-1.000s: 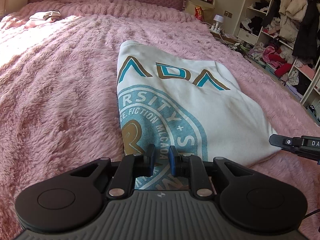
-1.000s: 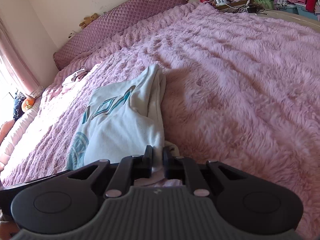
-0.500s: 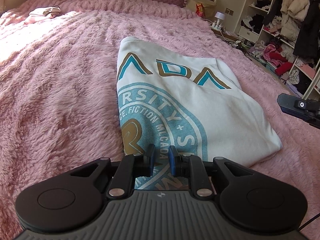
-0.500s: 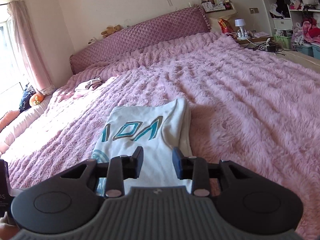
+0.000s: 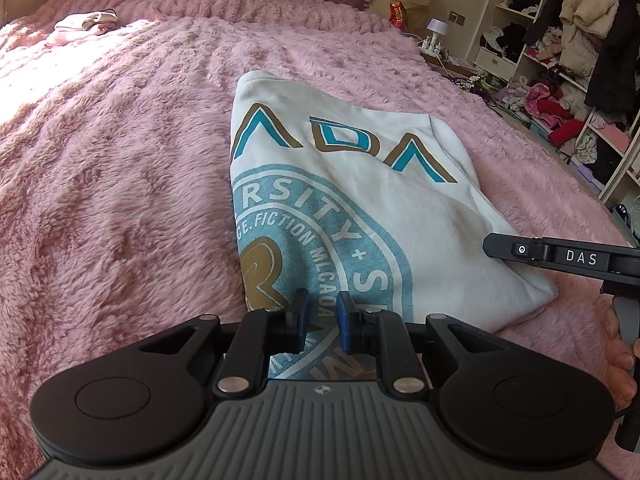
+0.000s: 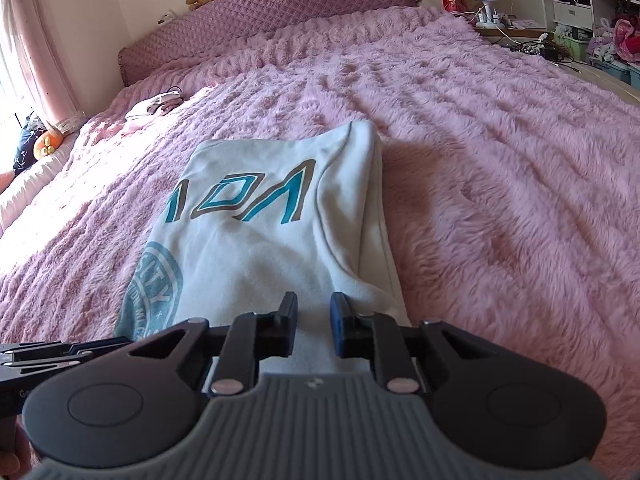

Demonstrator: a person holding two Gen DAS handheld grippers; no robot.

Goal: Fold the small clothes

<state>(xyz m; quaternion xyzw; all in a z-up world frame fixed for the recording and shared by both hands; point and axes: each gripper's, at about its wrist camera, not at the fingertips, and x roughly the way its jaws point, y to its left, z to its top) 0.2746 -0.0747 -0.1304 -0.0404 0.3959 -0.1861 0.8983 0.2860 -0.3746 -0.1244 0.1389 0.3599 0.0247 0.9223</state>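
Note:
A white shirt with a teal and gold print lies folded into a rectangle on the pink fluffy bedspread. It also shows in the right wrist view. My left gripper hangs just over the shirt's near edge, its jaws a small gap apart and nothing between them. My right gripper is over the shirt's near right corner, jaws apart and empty. Its side shows at the right of the left wrist view.
A small pile of pale clothes lies near the quilted headboard. Open shelves with clothes stand right of the bed. A nightstand with a lamp is at the bed's far right.
My right gripper let go of the shirt's corner, opened, lifted, then came back down low over that corner. The left gripper barely moved. The shirt lies still.

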